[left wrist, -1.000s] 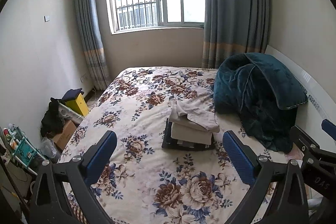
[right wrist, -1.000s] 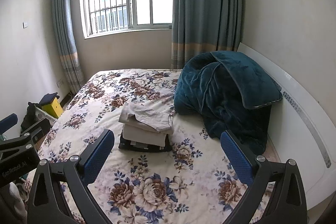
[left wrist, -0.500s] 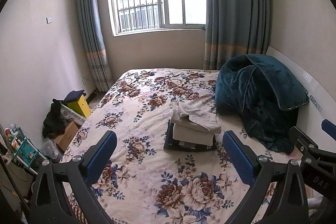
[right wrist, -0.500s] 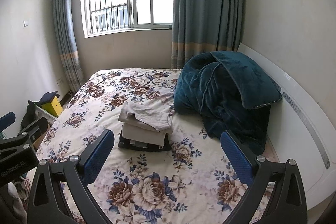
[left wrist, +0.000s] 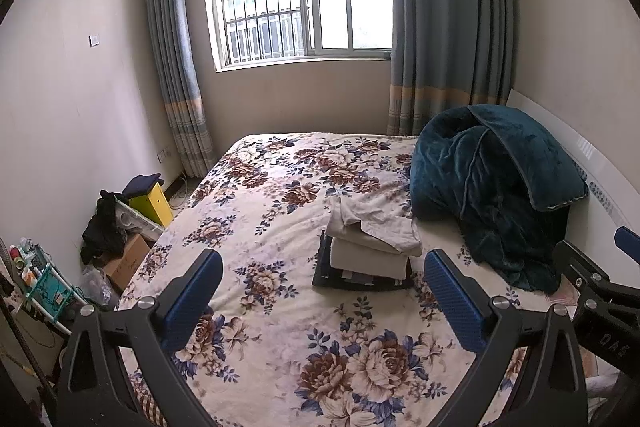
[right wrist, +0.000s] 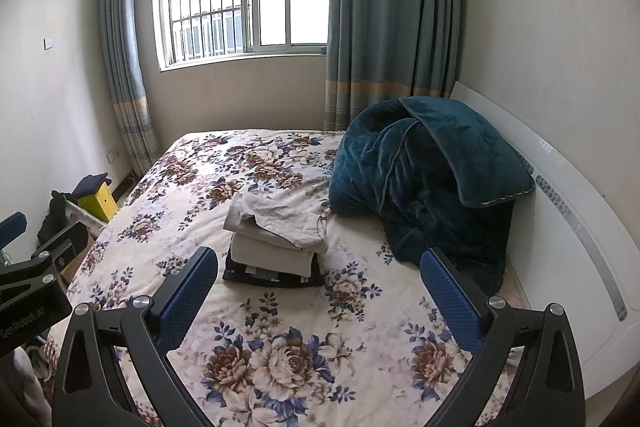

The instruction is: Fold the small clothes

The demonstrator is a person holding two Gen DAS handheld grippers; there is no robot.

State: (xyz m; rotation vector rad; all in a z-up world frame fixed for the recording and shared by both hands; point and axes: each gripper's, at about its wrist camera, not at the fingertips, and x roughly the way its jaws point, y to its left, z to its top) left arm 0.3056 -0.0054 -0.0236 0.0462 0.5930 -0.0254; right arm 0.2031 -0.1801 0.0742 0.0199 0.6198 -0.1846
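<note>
Left claw (left wrist: 324, 283) & right claw (right wrist: 320, 281) both wide open, empty, side by side.

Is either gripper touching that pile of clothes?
Apart. Both wrist views show the left gripper and right gripper open, with bedspread before the clothes pile.

Your left gripper (left wrist: 322, 297) hangs wide open and empty above the near end of the flowered bed (left wrist: 280, 339). Beyond it sits a pile of clothes (left wrist: 370, 249), beige pieces over something dark, possibly striped. A teal blanket (left wrist: 492, 187) is heaped right.
</note>
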